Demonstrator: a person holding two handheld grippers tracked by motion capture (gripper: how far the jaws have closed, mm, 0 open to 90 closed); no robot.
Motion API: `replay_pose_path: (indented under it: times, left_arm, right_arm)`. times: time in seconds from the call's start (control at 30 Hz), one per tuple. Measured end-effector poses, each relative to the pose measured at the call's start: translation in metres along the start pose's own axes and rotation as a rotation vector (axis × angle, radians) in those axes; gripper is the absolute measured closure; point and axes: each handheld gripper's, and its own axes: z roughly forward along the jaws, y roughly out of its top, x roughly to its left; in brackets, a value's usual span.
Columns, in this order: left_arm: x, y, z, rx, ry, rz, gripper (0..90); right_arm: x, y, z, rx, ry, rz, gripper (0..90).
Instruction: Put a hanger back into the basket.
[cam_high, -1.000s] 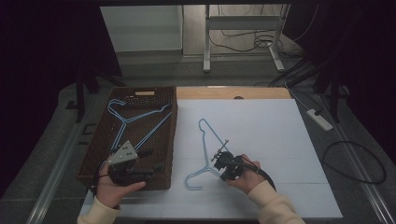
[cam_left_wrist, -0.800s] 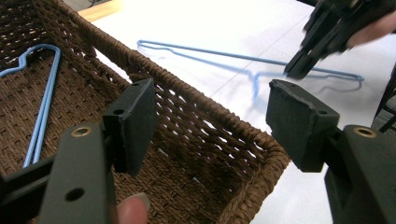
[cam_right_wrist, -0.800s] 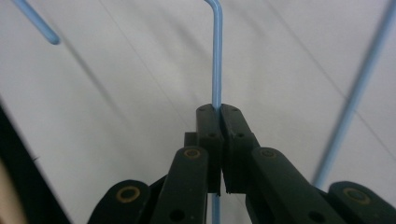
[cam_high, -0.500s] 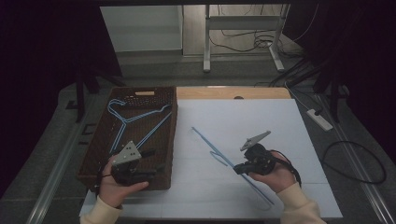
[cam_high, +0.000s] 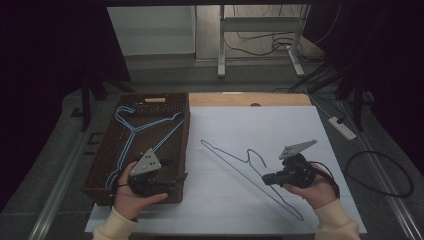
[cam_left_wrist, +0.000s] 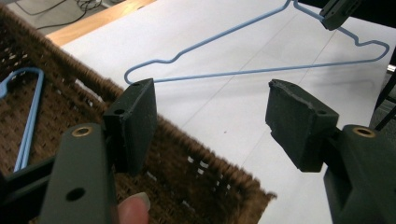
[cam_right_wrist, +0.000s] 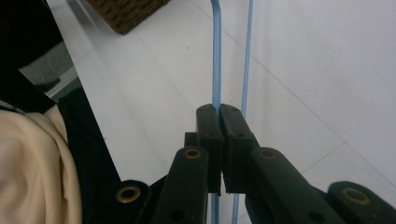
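No writing shows on the blue hanger in the right claw.

Bare white table sheet open right of wicker basket, blue wire hanger slanting across it nearer the person, basket wall blocking leftward passage

We see a thin blue hanger of smooth coated wire, a rough brown woven basket, a matt white tabletop, and matt black, grainy gripper pads.
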Motion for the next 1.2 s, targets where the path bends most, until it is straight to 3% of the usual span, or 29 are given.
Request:
replay_pose_path:
  times: [0.3,0.53,0.73,0.93,1.2]
  left_arm:
    - [-0.002,0.012,0.01,0.002,-0.012,0.02,34.0]
    - [-0.004,0.031,0.023,0.012,-0.029,0.053,33.9]
    - [-0.002,0.05,0.042,0.038,-0.057,0.076,34.0]
    - [0.001,0.064,0.07,0.089,-0.118,0.117,33.9]
    - [-0.005,0.07,0.105,0.169,-0.167,0.245,34.7]
  right_arm:
    - [-0.005,-0.006,-0.006,-0.028,0.027,-0.001,88.2]
    - [-0.004,-0.006,-0.008,-0.036,0.047,-0.023,88.2]
    - [-0.004,-0.007,-0.013,-0.051,0.062,-0.034,88.2]
    - [-0.004,-0.008,-0.018,-0.055,0.082,-0.053,88.2]
    - [-0.002,-0.009,-0.02,-0.048,0.111,-0.089,88.2]
